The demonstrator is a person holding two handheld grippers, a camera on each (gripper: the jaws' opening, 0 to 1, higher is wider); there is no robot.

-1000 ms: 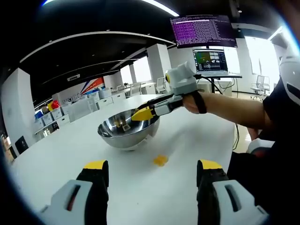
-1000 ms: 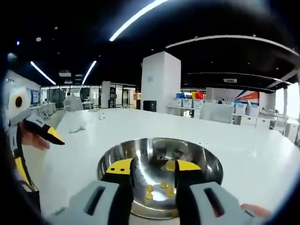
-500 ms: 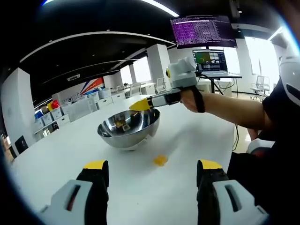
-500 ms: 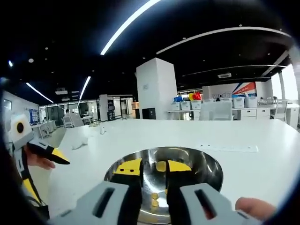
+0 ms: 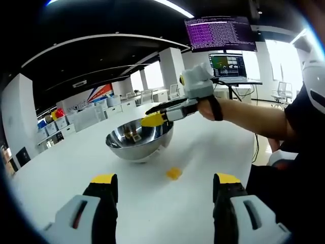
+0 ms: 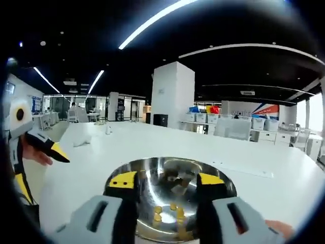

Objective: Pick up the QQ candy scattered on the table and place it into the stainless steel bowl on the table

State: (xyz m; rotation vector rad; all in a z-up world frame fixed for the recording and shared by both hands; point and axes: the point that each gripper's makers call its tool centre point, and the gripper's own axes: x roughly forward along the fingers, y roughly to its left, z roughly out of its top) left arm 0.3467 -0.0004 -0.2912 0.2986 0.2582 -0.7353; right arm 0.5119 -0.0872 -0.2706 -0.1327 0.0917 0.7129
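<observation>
In the left gripper view, the left claw (image 5: 165,185) is seen spread wide with nothing between its yellow-tipped jaws, low over the white desk (image 5: 213,147). Just beyond it, on the near side of the stainless steel bowl (image 5: 138,140), a single yellow QQ candy (image 5: 173,174) lies on the desk, a little apart from the bowl. Above the bowl's rim the right claw (image 5: 152,120) is held by a person's hand (image 5: 208,109). Beyond the bowl, two monitors (image 5: 223,46) are seen.

In the right gripper view, the right claw (image 6: 166,179) is held open over the bowl (image 6: 223,183), nothing gripped. Inside the bowl, several yellow candies (image 6: 167,211) rest on the bottom. To the left of the bowl, the left claw (image 6: 48,147) is seen.
</observation>
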